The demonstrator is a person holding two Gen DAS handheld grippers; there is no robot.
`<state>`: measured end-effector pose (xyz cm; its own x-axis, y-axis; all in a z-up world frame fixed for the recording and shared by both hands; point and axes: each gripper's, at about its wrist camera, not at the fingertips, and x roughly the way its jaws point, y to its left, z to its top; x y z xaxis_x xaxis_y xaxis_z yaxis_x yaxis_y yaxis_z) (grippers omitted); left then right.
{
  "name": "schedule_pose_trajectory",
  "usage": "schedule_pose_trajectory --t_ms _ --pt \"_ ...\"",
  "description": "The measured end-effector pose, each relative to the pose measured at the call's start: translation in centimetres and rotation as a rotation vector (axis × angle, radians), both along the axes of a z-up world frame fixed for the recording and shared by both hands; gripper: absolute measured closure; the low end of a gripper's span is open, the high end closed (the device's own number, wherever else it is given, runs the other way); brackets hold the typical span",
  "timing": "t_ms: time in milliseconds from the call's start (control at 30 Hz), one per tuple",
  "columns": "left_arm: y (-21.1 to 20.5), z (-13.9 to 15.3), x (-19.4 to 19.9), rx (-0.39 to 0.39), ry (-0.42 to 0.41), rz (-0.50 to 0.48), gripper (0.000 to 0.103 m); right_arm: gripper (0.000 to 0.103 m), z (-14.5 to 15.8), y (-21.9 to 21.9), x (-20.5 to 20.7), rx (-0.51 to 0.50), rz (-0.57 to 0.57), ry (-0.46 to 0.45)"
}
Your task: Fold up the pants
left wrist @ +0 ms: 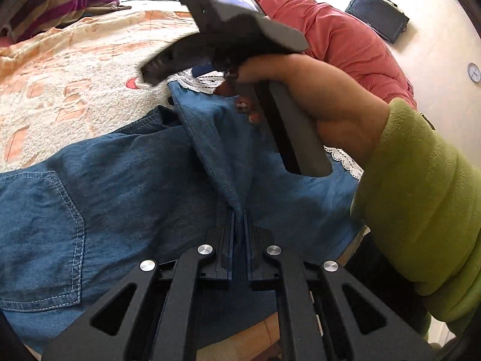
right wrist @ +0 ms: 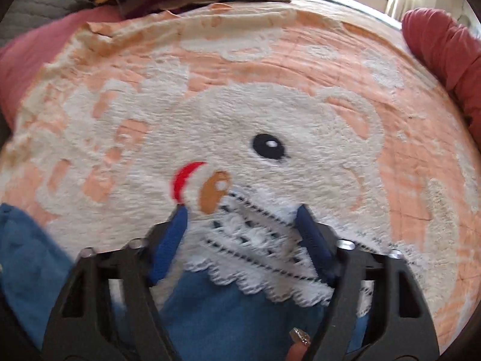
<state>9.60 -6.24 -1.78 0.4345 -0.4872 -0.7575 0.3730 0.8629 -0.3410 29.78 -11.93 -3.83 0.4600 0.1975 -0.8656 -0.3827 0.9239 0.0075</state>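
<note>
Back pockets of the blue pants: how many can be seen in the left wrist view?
1. The back pocket with pale stitching lies at the left, on the flat part of the blue pants. A second one may be hidden under folds.

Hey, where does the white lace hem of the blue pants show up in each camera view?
Left wrist view: the white lace hem peeks out upper centre, under the right gripper.
Right wrist view: lace hem sits lower centre, between the open blue fingers.
Shared landmark: the peach bear blanket.
</note>
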Motion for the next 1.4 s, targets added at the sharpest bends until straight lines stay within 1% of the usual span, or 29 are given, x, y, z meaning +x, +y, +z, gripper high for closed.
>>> schedule_pose_trajectory --t_ms 33,67,100,167,200,267,333,367,400,433,533,567,600,667,767,833,933,1100,1167,1233,1267,1300,1333,1400 --pt "0.2 0.0 0.0 0.008 -0.008 0.01 0.098 0.088 0.0 -0.3 -0.1 -0.012 0.011 -0.01" --pt "0.3 0.0 0.2 0.01 -0.013 0.018 0.098 0.094 0.3 -0.7 -0.2 0.004 0.01 -0.015" --pt "0.6 0.0 0.2 0.01 -0.017 0.027 0.098 0.097 0.9 -1.5 -0.3 0.041 -0.006 -0.021" --pt "1.0 0.3 0.0 0.017 -0.035 0.049 0.097 0.098 2.3 -3.4 -0.7 0.11 -0.044 -0.043" --pt "1.1 0.4 -0.1 0.036 -0.054 0.061 0.096 0.098 3.0 -4.3 -1.0 0.129 -0.059 -0.058" --pt "1.2 0.6 0.2 0.071 -0.085 0.083 0.088 0.098 4.5 -6.4 -2.1 0.168 -0.092 -0.082" --pt "1.3 0.7 0.1 0.08 -0.099 0.094 0.086 0.098 6.2 -8.9 -3.5 0.219 -0.123 -0.097" --pt "1.5 0.8 0.0 0.08 -0.104 0.092 0.087 0.098 6.9 -9.8 -4.1 0.238 -0.133 -0.107" --pt "1.6 1.0 -0.1 0.088 -0.115 0.09 0.091 0.098 7.7 -10.9 -4.7 0.26 -0.144 -0.125" --pt "1.4 1.4 -0.5 0.113 -0.142 0.082 0.099 0.098 8.5 -11.9 -5.4 0.28 -0.158 -0.144" --pt "1.4 2.7 -1.7 0.153 -0.22 0.057 0.099 0.098 10.2 -15.7 -9.2 0.354 -0.212 -0.177" --pt "1.4 3.2 -2.4 0.153 -0.242 0.037 0.099 0.098 10.3 -16.4 -10.3 0.366 -0.222 -0.18" --pt "1.5 3.5 -2.2 0.149 -0.25 0.022 0.099 0.098 10.4 -17.2 -11.6 0.373 -0.237 -0.185" --pt "1.2 3.8 -2.9 0.141 -0.257 -0.02 0.099 0.098 10.2 -18.9 -14.6 0.378 -0.277 -0.174" --pt "0.3 3.5 -3.6 0.133 -0.235 -0.073 0.099 0.098 8.8 -20.9 -18.3 0.389 -0.341 -0.123" --pt "-0.1 3.3 -4.3 0.146 -0.236 -0.101 0.099 0.098 7.7 -21.7 -20.2 0.384 -0.375 -0.089" --pt "-1.0 3.1 -5.0 0.178 -0.242 -0.147 0.099 0.098 5.4 -22.7 -22.7 0.377 -0.432 -0.011" --pt "-2.1 2.0 -5.7 0.228 -0.221 -0.199 0.099 0.098 3.2 -23.7 -24.7 0.39 -0.479 0.061" --pt "-2.4 1.9 -6.1 0.238 -0.222 -0.221 0.099 0.098 3.0 -24.1 -25.0 0.392 -0.497 0.071" --pt "-2.6 1.9 -6.4 0.244 -0.223 -0.243 0.099 0.098 3.0 -24.1 -25.2 0.369 -0.503 0.073" --pt "-2.8 1.8 -6.6 0.257 -0.224 -0.255 0.099 0.098 2.8 -24.1 -25.1 0.363 -0.506 0.088" --pt "-2.8 1.6 -6.5 0.26 -0.219 -0.259 0.099 0.096 2.6 -24.1 -25.0 0.358 -0.512 0.1" --pt "-2.8 1.2 -6.4 0.264 -0.204 -0.264 0.099 0.088 2.4 -24.2 -24.9 0.339 -0.524 0.113" --pt "-2.7 0.5 -6.0 0.269 -0.175 -0.262 0.099 0.076 2.3 -24.4 -24.7 0.314 -0.545 0.127"
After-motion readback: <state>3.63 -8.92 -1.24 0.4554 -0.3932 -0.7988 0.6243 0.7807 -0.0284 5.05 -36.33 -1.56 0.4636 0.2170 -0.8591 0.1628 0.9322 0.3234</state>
